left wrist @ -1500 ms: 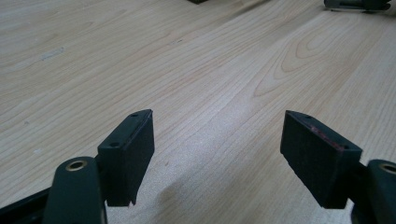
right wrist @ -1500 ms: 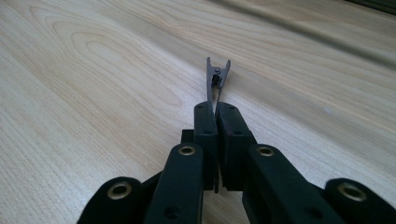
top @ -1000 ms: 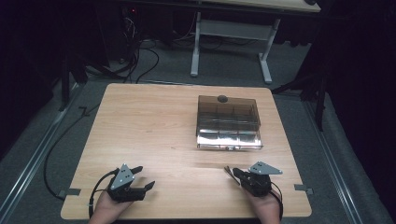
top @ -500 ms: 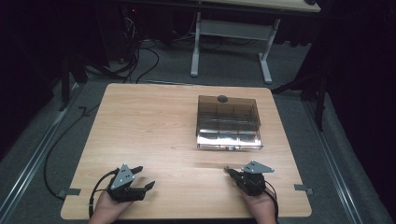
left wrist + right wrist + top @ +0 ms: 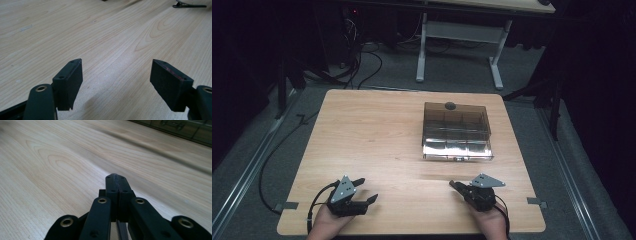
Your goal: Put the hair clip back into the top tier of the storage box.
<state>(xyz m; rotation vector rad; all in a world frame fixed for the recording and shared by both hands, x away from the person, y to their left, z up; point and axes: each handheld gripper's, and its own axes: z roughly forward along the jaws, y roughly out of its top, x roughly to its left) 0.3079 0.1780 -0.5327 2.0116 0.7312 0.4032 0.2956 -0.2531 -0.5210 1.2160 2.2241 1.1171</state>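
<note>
Right gripper [image 5: 455, 186] pointing up-left, closed.

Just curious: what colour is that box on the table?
Smoky translucent brown box, best in the high view.

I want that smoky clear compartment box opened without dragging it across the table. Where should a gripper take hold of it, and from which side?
Probably the small latch tab at the middle of the near front edge of the compartment box, approached from the person's side by the right gripper, which is nearest. The lid's broad flat top offers no other hold. That gripper is shut and must open first.
</note>
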